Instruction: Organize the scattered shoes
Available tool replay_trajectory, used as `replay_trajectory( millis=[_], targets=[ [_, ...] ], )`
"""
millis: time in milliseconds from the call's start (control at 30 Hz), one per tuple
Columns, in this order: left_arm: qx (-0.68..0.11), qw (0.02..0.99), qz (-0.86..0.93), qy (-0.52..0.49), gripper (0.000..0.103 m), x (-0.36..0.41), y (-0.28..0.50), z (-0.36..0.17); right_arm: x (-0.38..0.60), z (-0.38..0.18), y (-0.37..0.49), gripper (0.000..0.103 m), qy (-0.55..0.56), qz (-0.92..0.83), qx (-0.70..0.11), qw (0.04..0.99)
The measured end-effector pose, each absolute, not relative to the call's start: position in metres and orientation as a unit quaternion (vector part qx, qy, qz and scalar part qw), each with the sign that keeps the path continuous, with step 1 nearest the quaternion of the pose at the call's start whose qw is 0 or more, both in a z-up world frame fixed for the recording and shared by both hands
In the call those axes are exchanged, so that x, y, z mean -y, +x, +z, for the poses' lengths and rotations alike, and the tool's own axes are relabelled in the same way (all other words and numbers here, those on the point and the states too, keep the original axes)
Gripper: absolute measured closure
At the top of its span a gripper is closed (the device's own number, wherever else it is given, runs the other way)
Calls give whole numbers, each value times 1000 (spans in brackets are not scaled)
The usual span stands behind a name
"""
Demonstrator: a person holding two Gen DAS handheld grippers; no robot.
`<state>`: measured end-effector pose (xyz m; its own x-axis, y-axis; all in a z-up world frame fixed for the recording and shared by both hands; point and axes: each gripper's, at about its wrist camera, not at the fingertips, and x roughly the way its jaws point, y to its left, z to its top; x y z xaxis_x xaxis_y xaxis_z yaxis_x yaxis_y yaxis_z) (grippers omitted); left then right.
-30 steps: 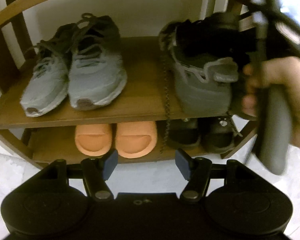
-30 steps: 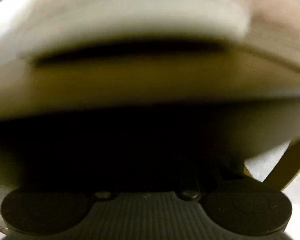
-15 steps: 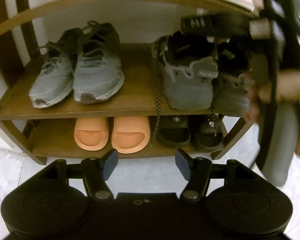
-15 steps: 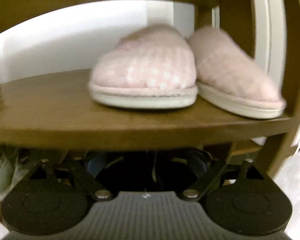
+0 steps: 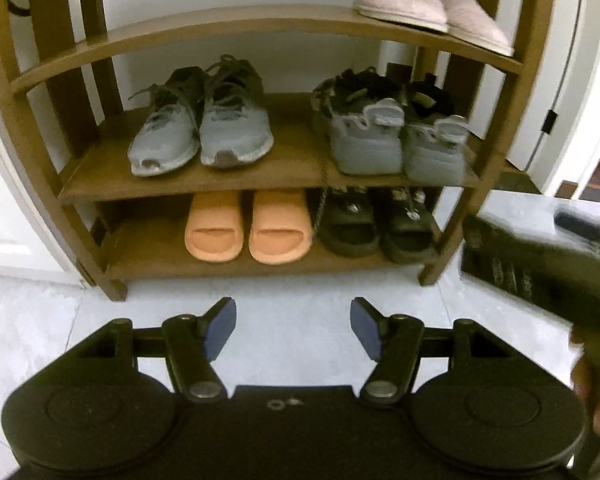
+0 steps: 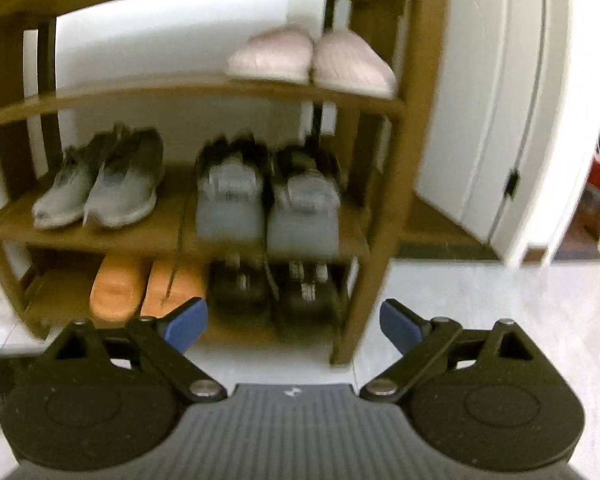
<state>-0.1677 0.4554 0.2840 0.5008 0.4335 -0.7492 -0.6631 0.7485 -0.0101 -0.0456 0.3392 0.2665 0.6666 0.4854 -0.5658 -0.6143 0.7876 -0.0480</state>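
The brown wooden shoe rack (image 5: 236,28) carries pink slippers (image 5: 428,4) on top, two grey sneaker pairs (image 5: 204,120) on the middle shelf, orange slides (image 5: 248,226) and black sandals (image 5: 380,224) lowest.

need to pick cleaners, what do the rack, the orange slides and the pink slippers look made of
Rack: looks like wood, brown with a smooth satin finish. Orange slides: probably moulded foam or rubber, matte, seamless one-piece shape. Pink slippers: seemingly soft fuzzy fabric uppers on pale, thin soles.

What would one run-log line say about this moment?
left gripper: open, empty | right gripper: opening, empty | pink slippers: top shelf | grey sneakers: middle shelf | orange slides: bottom shelf
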Motion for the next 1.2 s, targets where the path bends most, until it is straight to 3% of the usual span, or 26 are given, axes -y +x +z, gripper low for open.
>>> replay_trajectory(
  millis=[433,1200],
  targets=[
    [-397,853,299,-157,40,-397,-192,288,-265,238,-98,8,-124,281,-401,863],
    [-377,868,307,-97,40,-377,-206,291,-264,224,-122,8,-189,287,-418,841]
  ],
)
